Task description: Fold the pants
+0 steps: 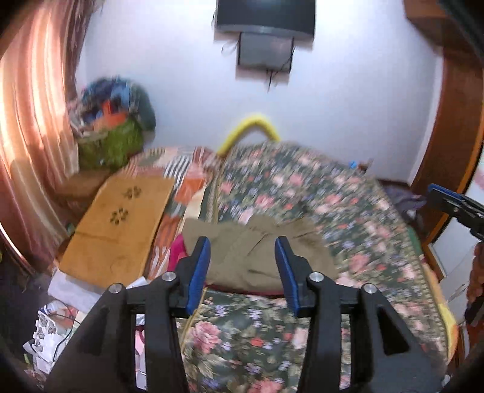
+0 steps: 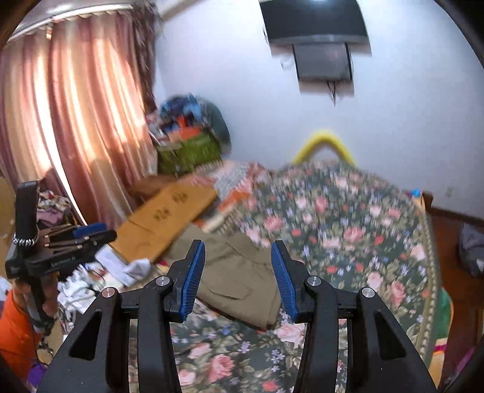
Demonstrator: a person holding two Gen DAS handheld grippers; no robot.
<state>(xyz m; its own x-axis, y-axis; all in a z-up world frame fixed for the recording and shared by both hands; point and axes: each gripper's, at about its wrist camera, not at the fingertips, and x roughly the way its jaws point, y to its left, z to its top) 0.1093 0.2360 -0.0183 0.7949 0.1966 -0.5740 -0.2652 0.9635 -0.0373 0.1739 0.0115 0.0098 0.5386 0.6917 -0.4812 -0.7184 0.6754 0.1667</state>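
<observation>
The olive-brown pants (image 1: 260,251) lie in a compact, folded-looking bundle on the floral bedspread (image 1: 348,211), toward its left edge, with a strip of pink or red cloth showing under their near hem. Seen from the left wrist, the left gripper (image 1: 243,241) hovers above and just short of the bundle, its blue-padded jaws spread wide with nothing between them; the pants show through the gap but are not touched. From the right wrist the pants (image 2: 239,278) again lie ahead and below, and the right gripper (image 2: 237,245) is likewise released, jaws apart and empty, held clear of the cloth. Each tool appears at the edge of the other's view: the right one far to the right in the left camera, the left one far to the left in the right camera, gripped by a hand with an orange sleeve. Just beside the pants on the left rests a flat cardboard box (image 1: 118,220) bearing paw prints. Beyond it stands a green basket (image 2: 189,152) heaped with clothes, near pink curtains (image 2: 75,121). A dark television (image 1: 266,15) hangs on the white wall, and a yellow curved bar (image 1: 251,127) rises behind the bed. Both views are motion-blurred.
</observation>
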